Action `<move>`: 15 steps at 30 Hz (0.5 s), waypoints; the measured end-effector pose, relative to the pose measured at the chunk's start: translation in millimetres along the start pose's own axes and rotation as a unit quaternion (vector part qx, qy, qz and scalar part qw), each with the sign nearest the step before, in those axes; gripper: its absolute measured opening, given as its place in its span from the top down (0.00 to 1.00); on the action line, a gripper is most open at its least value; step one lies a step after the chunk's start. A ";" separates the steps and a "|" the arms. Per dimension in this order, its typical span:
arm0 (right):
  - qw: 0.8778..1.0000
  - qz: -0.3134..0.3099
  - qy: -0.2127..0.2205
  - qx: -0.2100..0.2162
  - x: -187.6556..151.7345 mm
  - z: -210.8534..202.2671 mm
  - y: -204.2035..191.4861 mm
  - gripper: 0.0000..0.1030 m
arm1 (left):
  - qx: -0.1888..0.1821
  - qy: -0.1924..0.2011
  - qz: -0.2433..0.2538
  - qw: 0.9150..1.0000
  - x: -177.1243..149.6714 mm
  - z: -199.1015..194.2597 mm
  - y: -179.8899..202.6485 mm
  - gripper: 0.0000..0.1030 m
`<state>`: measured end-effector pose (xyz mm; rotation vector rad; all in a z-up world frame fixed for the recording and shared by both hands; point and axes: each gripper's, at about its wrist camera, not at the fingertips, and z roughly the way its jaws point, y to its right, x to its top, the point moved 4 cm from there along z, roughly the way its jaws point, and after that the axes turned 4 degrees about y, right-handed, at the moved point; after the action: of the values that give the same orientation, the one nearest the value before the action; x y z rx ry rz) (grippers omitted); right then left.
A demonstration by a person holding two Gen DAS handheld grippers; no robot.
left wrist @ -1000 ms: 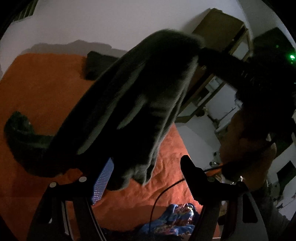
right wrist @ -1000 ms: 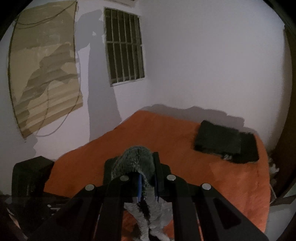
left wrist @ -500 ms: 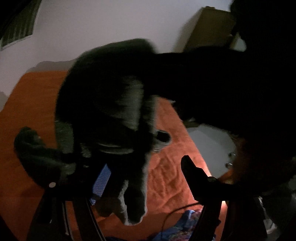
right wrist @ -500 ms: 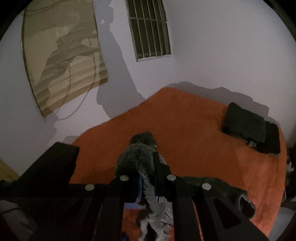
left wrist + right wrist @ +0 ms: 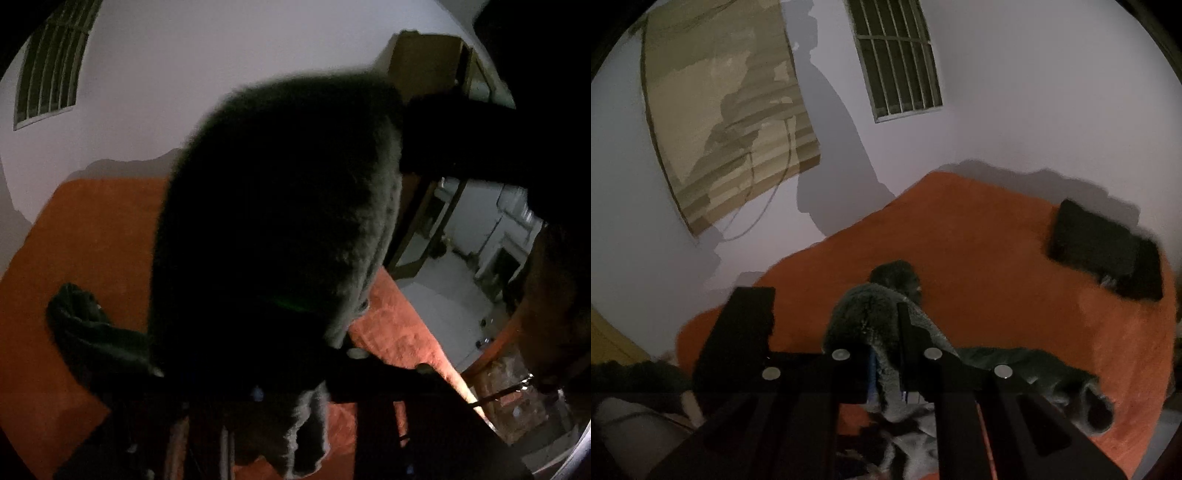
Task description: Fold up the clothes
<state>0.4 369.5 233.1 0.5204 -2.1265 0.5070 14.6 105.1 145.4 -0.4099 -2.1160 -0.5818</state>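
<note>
Left tool (image 5: 295,424) swung in, jaws closing on fleece garment (image 5: 280,221); right tool (image 5: 886,354) clamps its upper edge above the bed (image 5: 997,251). Soft, floppy, light: grab hems.

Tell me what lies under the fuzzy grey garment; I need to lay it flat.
Under the grey garment lies the orange bedspread; below its hanging end, crumpled cloth shows dimly, the rest hidden.
</note>
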 end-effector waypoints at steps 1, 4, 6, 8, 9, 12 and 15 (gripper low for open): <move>1.000 -0.006 0.003 -0.007 -1.5 -1.1 0.1 0.91 | -0.002 0.001 -0.005 1.000 -1.3 -1.6 -2.4 0.81; 0.999 -0.024 0.007 -0.027 -6.4 -3.0 1.2 0.91 | -0.019 -0.010 -0.031 0.999 -0.3 0.5 -8.2 0.82; 0.999 -0.029 0.006 -0.031 -11.3 -1.5 3.5 0.83 | -0.023 -0.016 -0.048 0.998 2.6 3.2 -13.9 0.83; 0.999 -0.028 0.003 -0.035 -17.3 1.3 6.3 0.59 | -0.023 -0.014 -0.061 0.998 10.0 3.4 -20.0 0.83; 0.999 -0.025 0.002 -0.035 -21.9 2.9 8.1 0.47 | -0.023 -0.012 -0.068 0.997 13.8 3.5 -23.0 0.83; 0.999 -0.005 -0.013 -0.041 -40.4 9.6 19.7 0.28 | -0.024 -0.007 -0.086 0.996 28.0 4.0 -32.2 0.83; 0.998 0.035 -0.037 -0.044 -65.4 19.1 39.9 0.28 | -0.020 0.004 -0.094 0.995 36.4 16.2 -37.9 0.83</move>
<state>2.0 404.3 162.2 0.4235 -2.2330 0.4369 -35.1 85.0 157.6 -0.2312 -2.1520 -0.7340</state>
